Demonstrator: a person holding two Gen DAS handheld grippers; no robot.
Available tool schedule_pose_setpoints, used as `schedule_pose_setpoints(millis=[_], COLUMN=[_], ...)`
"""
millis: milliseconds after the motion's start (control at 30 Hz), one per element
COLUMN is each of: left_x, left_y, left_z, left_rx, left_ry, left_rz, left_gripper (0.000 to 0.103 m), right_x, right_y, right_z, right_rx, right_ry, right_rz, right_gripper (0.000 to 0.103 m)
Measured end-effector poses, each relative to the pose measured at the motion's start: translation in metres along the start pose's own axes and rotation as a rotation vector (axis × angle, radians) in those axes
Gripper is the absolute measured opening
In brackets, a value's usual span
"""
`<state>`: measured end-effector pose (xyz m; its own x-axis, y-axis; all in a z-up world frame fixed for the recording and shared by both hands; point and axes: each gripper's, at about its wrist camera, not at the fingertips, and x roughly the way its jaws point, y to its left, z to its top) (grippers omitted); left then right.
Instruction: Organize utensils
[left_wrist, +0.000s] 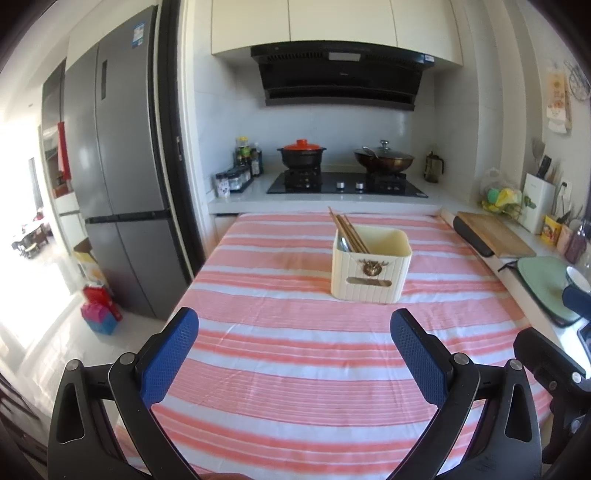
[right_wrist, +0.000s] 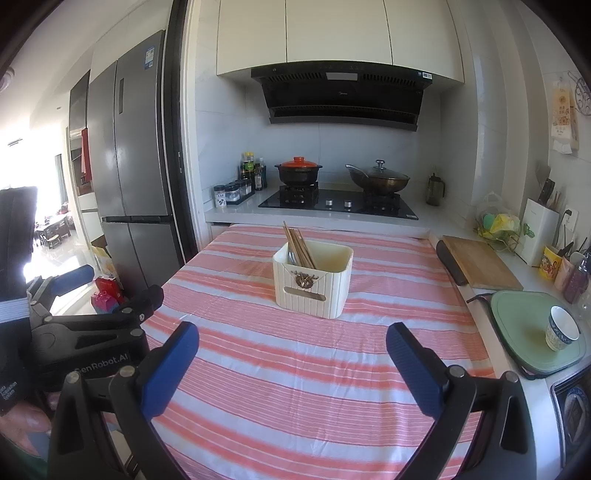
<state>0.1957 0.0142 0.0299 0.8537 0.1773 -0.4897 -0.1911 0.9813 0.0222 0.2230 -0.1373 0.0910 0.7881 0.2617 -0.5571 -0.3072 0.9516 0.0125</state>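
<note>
Chopsticks (left_wrist: 349, 230) stand in the cream holder (left_wrist: 371, 271), a bundle of thin brown sticks leaning to its back left corner, and beside them I see something of grey metal (left_wrist: 344, 243), maybe a spoon, but it is too hidden to be sure. The holder sits on the striped cloth (left_wrist: 295, 369) toward the far middle of the table, well apart from both tools.

As far as I can judge, the task is finished or very nearly so. No loose utensil lies on the cloth, and nothing is carried. If something is left to do, it is outside these views.

The left gripper (left_wrist: 294, 345) hovers low over the near part of the cloth with its jaws spread wide and empty. The right gripper (right_wrist: 292, 356) does the same, also spread and holding nothing.

The holder is a rounded box, probably plastic, with fine vertical ribs, a small bronze ornament and a slot on the front. The cloth is soft cotton-like fabric with pink and white stripes and some light wrinkles. The finger pads (right_wrist: 170, 371) are blue with a fine dotted grip texture, fixed on black rigid arms.
</note>
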Motion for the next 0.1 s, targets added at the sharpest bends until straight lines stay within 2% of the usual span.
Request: schedule_pose_setpoints(millis=[100], left_x=[0.0018], left_y=[0.0000], left_z=[-0.0011], left_rx=[0.011], left_ry=[0.001], left_rz=[-0.016], left_gripper=[0.103], right_x=[0.0034], right_y=[-0.0027], right_z=[-0.0021], right_rx=[0.004], right_ry=[0.008], right_rz=[-0.003], right_gripper=[0.103])
